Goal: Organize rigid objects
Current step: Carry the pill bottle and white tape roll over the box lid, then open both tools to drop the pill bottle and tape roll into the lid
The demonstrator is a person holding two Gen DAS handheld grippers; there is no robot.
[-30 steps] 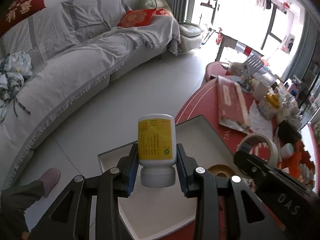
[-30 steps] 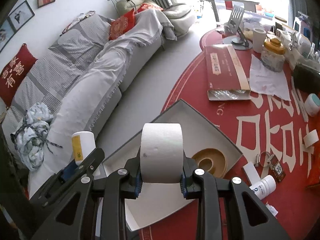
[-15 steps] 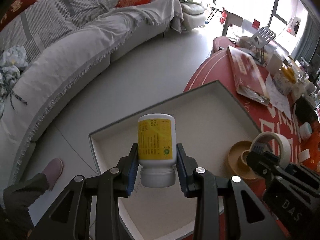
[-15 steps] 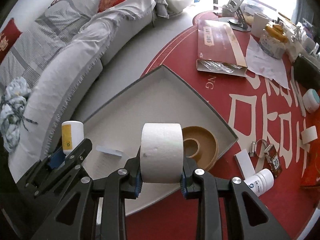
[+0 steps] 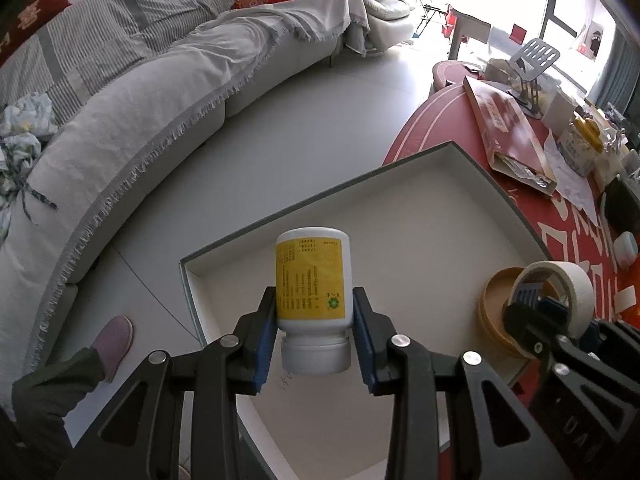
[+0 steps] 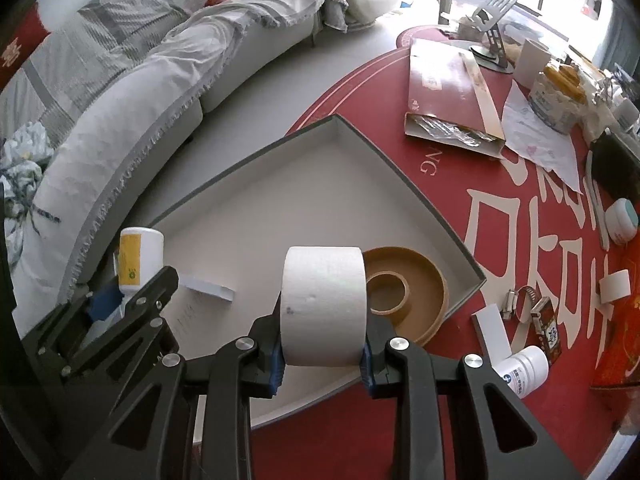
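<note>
**Both grippers now low over the tray, each still loaded**

Biggest thing first: the red table (image 6: 400, 432) fills the right side of both views, and the grey tray (image 6: 452, 236) sits at its near edge, partly overhanging toward the floor. A second ago the tray was a small patch below the grippers with lots of sofa (image 5: 168, 92) in shot; now it takes up the middle of both views. So both hands have come down over it, and that reads as the drop-off step being close, not done yet. Nothing new has landed inside. The tray only has the tan ring (image 6: 416, 292) in its right corner and a small white slip (image 6: 208, 288) lying flat.

The right gripper (image 6: 323, 354) tilts steeply down, fingers clamped on the sides of the tape roll (image 6: 323, 304), which hangs just in front of the tan ring, above the tray floor as far as can be judged.

The left gripper (image 5: 314, 344) is pitched down much the same, fingers closed narrow on the bottle (image 5: 314, 280), cap end toward the camera, yellow label facing up. It hovers over the bare left half of the tray, well apart from the ring.

Another bottle (image 6: 524, 372) and bits of clutter remain on the table outside the tray, so there's plenty left to sort.
</note>
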